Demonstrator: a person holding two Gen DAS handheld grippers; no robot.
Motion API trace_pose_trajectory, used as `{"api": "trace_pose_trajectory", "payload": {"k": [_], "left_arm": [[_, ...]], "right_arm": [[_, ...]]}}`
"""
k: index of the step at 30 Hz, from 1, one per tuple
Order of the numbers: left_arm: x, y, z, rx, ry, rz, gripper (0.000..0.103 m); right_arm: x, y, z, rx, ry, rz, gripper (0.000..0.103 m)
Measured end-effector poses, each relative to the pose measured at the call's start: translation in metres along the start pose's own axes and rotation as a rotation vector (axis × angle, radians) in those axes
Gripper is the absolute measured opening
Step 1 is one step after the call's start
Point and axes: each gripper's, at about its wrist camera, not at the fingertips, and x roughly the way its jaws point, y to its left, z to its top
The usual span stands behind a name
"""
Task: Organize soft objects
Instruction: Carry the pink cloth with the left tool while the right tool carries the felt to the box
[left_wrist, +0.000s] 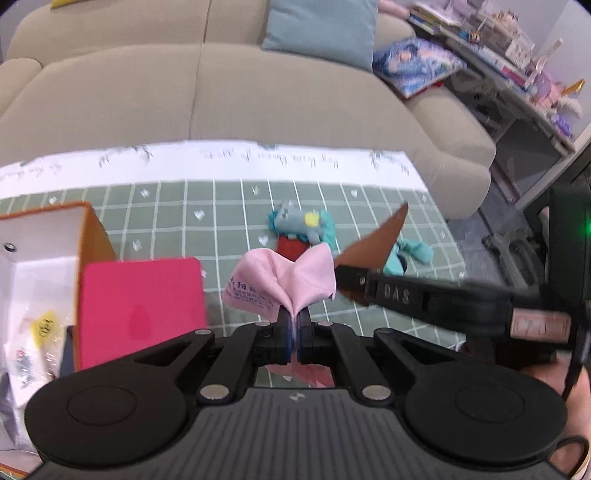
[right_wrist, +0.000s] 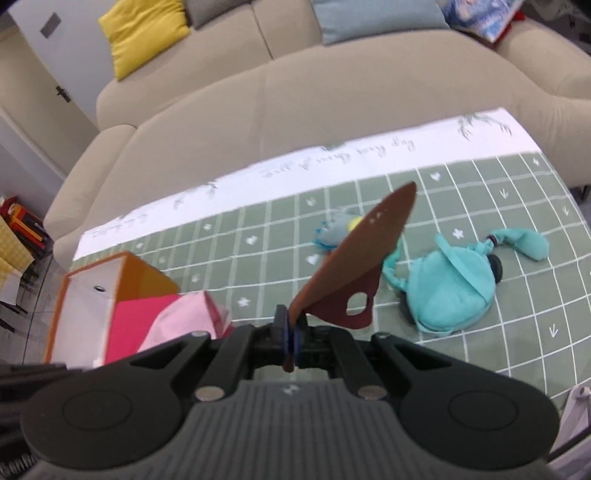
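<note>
Above the green checked tablecloth (right_wrist: 461, 192) I hold two soft things up in the air. My left gripper (left_wrist: 294, 325) is squeezed tight on a pink cloth (left_wrist: 291, 277) with small writing on it. My right gripper (right_wrist: 291, 332) is squeezed tight on a brown face mask (right_wrist: 362, 251) with ear holes; it sticks up and flops over.

I think the job is about half way. Both things are picked up, but neither is put away yet. The orange box (left_wrist: 94, 229) with its pink flap (left_wrist: 144, 306) stands open at the left side of the cloth, just beside the pink cloth, so I guess that is where they go. Two soft toys are not tidied yet: a teal plush bag (right_wrist: 454, 291) lying flat, and a small grey and blue plush toy (left_wrist: 299, 225) with a yellow spot, a little way behind it.

Some bits are hard to see. My mask hides part of the small toy in the right view. I can only see a corner of the inside of the box, with something in clear wrap (left_wrist: 37, 332) near it, cut off at the edge. My right gripper looks blurry from the left side.
</note>
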Motion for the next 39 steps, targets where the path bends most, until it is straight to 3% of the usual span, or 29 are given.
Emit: {"api": "trace_pose_trajectory", "payload": {"k": [7,13,19,26,32,35,39], "left_arm": [[-0.062,0.034,-0.001,0.012,-0.115,0.053,0.002],[-0.099,0.088,-0.009,-0.038,-0.147,0.079,0.002],[-0.116,0.138,-0.020,-0.080,-0.154,0.117,0.002],[-0.124,0.199,-0.042,-0.178,-0.163,0.126,0.002],[-0.119,0.243,-0.067,-0.240,-0.131,0.162,0.002],[-0.112,0.258,-0.075,-0.280,-0.105,0.145,0.002],[-0.108,0.262,-0.081,-0.269,-0.087,0.137,0.002]], "right_arm": [[-0.037,0.050,-0.002,-0.016,-0.060,0.057,0.000],[-0.057,0.106,-0.005,-0.047,-0.092,0.111,0.000],[-0.064,0.175,-0.016,-0.167,-0.093,0.140,0.000],[-0.036,0.228,-0.035,-0.268,-0.045,0.121,0.000],[-0.003,0.229,-0.032,-0.233,0.035,0.135,0.000],[0.022,0.235,-0.024,-0.226,0.088,0.191,0.000],[0.057,0.262,-0.027,-0.255,0.141,0.198,0.000]]}}
